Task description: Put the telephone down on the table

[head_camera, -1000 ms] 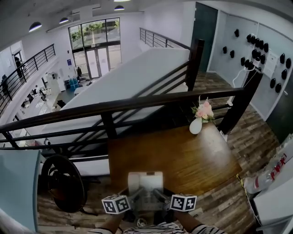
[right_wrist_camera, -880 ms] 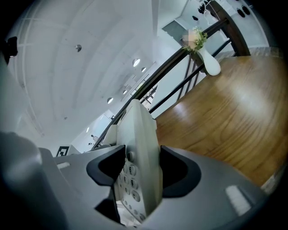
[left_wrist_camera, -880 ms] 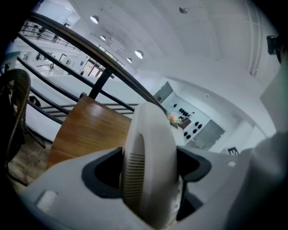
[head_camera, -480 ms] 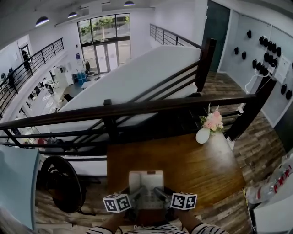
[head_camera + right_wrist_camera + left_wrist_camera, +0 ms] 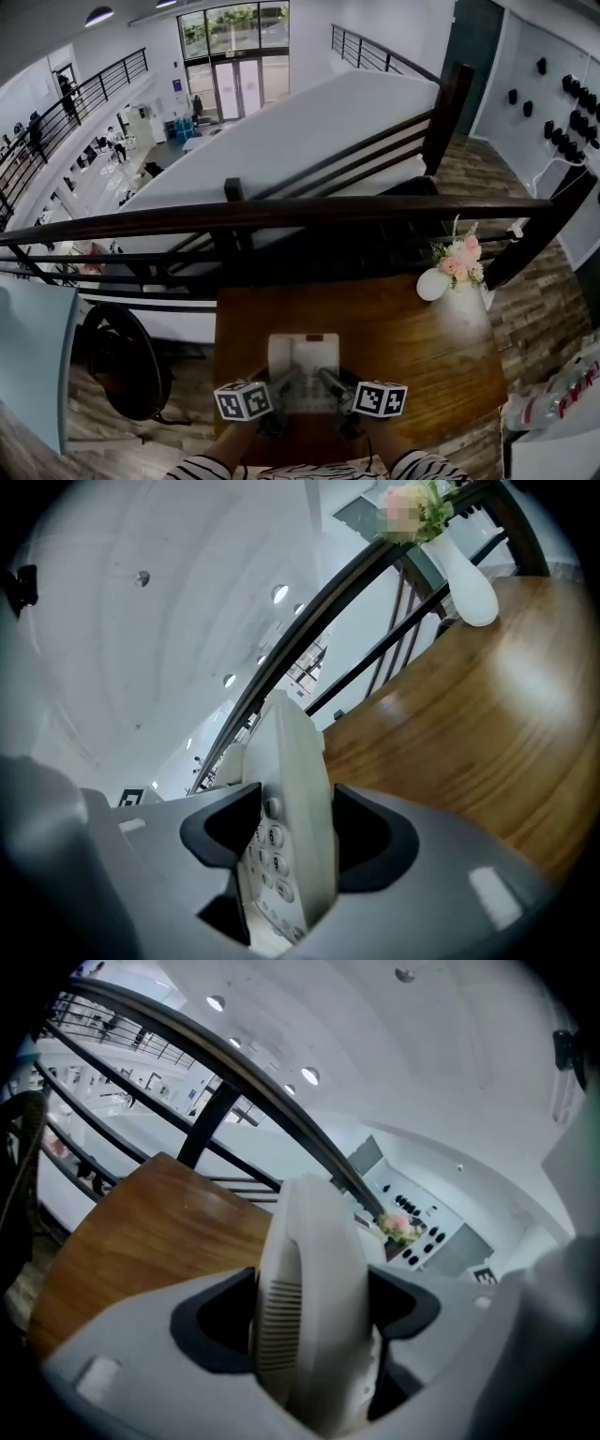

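White telephone (image 5: 303, 370), held between two tools over the near part of the wooden desk (image 5: 403, 328). Whether its base touches the wood cannot be told from above. Left tool (image 5: 281, 386): jaws clamped on the side carrying the handset (image 5: 309, 1279). Right tool (image 5: 328, 382): jaws clamped on the keypad (image 5: 269, 841) side. The telephone's near end is hidden behind both tools. At the desk's far right corner, well apart, stands a white vase (image 5: 432, 284) of pink flowers, apparently close to the dark railing (image 5: 281, 214). Striped sleeves (image 5: 202, 467) are cut off by the lower edge.
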{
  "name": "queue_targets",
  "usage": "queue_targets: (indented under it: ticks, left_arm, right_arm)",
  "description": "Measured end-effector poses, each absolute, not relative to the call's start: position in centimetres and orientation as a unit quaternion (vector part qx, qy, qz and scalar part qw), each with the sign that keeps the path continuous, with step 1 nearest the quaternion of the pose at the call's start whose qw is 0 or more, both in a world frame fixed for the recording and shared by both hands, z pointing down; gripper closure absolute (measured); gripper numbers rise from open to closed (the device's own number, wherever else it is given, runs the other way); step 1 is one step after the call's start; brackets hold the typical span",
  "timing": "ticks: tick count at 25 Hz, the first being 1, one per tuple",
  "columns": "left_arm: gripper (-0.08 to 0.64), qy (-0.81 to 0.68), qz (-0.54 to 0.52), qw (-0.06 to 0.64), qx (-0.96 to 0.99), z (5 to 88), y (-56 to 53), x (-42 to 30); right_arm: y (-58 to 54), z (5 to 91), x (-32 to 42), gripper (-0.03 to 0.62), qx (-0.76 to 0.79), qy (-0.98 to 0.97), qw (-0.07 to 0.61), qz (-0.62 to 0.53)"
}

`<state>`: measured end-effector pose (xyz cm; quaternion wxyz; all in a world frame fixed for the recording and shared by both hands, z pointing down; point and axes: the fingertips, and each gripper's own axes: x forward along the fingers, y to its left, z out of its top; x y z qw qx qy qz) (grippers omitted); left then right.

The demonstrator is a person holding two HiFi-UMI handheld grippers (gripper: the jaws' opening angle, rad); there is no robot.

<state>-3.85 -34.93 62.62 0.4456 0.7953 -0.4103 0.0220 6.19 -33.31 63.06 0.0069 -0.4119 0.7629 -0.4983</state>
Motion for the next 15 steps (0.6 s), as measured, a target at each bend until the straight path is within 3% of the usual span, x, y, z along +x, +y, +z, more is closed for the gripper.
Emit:
queue_targets:
  ticks: [15]
  left_arm:
    - [0.209,-0.438,0.019,0.455,0.775,67.9,-48.6,-1.6]
  right_arm:
    - [-47.6,68.5,8.4,0.351,-0.39,0.767,-0.011,-0.509]
